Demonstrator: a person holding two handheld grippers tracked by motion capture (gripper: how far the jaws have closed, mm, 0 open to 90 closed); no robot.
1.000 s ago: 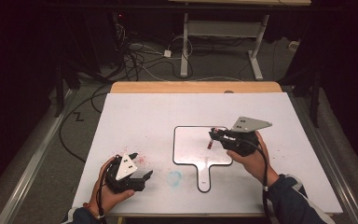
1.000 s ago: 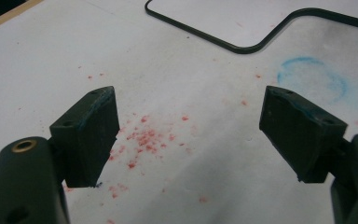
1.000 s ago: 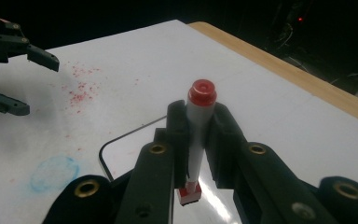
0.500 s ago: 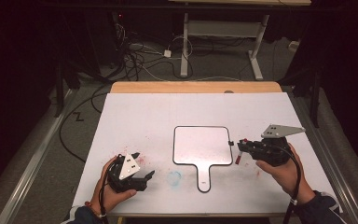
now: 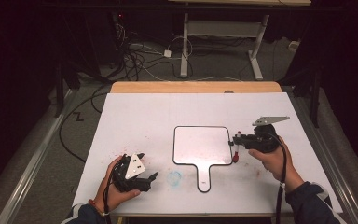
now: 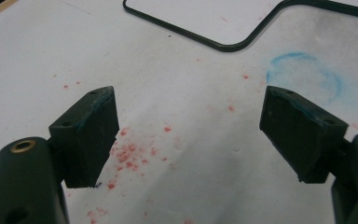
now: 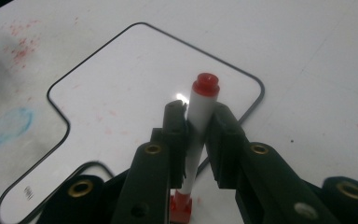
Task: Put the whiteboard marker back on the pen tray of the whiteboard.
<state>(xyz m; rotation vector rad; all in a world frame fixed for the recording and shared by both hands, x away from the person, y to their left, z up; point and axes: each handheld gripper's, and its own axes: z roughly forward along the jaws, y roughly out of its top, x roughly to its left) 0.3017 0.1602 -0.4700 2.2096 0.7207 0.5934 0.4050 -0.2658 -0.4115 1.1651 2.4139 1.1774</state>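
A small paddle-shaped whiteboard with a black rim lies flat at the table's middle, its handle toward the near edge; its face carries faint red smears. Just off its right edge, my right gripper is shut on a white marker with a red cap, which stands roughly upright. My left gripper rests near the front left of the table, open with nothing between its fingers. It sits over red marker specks, left of the whiteboard's handle.
The table is covered in white, with a wooden strip along its far edge. A smudged blue ring marks the surface between the left gripper and the board handle. Red specks dot the surface. Cables and desk legs lie on the floor beyond.
My right gripper has drawn back from over the whiteboard to beyond its right edge, then edged slightly leftward again, the marker held throughout. The left gripper has stayed put.
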